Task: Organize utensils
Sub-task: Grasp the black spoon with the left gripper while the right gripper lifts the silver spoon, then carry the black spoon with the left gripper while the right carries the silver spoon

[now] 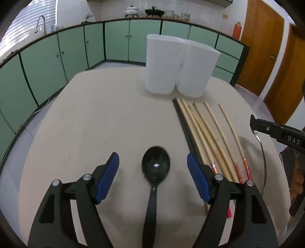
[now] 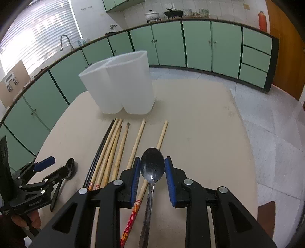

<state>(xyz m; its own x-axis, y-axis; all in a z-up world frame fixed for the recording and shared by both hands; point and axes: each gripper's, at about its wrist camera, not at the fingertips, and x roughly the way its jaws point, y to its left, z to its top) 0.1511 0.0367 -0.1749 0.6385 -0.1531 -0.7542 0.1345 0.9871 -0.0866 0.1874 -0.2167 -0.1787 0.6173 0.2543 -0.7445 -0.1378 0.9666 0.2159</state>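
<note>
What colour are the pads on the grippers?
Blue pads on black grippers, clearest in the right wrist view.

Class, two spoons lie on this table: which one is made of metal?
The metal spoon between the right gripper's jaws, right of the chopsticks; the other spoon is black plastic.

Mint-green cabinets with a dark countertop edge curve round a white-tiled kitchen, a tap below a bright louvred window, pots on top, wooden doors and pale floor tiles.

Black spoon handle end cut off; metal spoon handle too.
</note>
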